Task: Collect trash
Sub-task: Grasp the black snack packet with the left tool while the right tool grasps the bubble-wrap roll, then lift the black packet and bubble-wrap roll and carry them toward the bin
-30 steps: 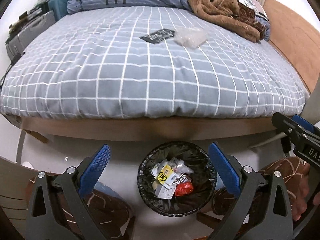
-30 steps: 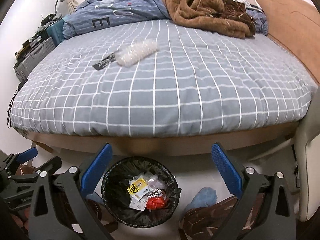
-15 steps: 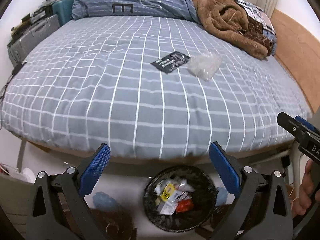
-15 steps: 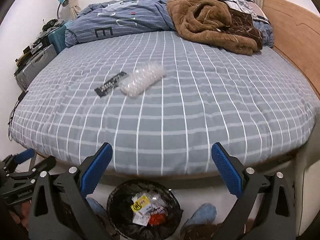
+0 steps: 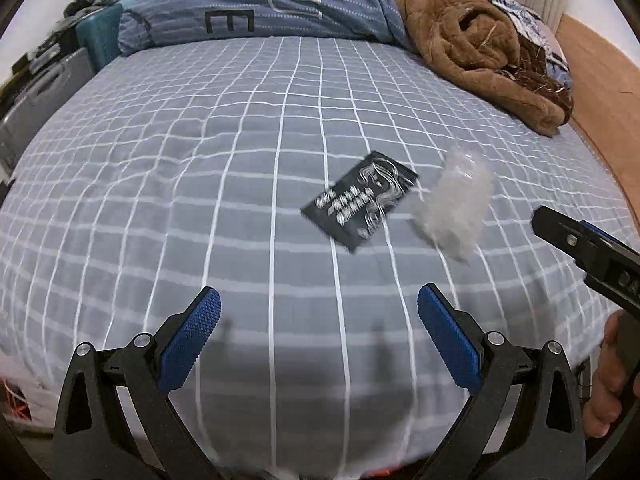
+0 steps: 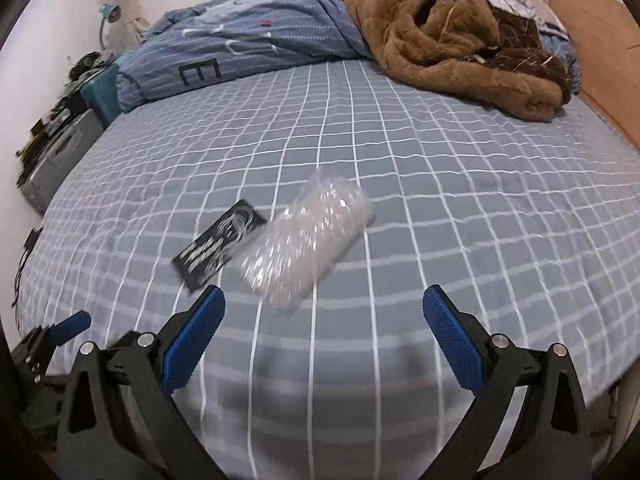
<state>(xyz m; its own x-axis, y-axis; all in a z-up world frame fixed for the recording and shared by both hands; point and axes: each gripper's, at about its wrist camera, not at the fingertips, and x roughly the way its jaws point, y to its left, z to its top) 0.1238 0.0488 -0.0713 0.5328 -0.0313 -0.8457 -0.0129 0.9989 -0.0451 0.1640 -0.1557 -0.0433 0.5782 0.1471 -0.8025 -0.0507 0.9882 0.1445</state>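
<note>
You are holding both grippers above the near edge of the bed [image 5: 160, 184], and both are pointing toward the trash. The left gripper [image 5: 319, 322] is standing wide open with nothing between its blue pads [image 5: 188, 340]. The right gripper [image 6: 324, 322] is also wide open and is holding nothing.

In the left view, the black wrapper [image 5: 360, 200] is lying flat a little right of the centre, and the clear plastic bag [image 5: 456, 208] is lying just beside it, to its right. In the right view, the wrapper [image 6: 220, 250] is sitting left of the centre and the bag [image 6: 306, 244] is touching its right edge, just above the left pad [image 6: 194, 338].

A brown blanket [image 6: 448, 36] is lying in the upper right of the frame, and a blue duvet [image 6: 248, 48] is filling the upper left.
</note>
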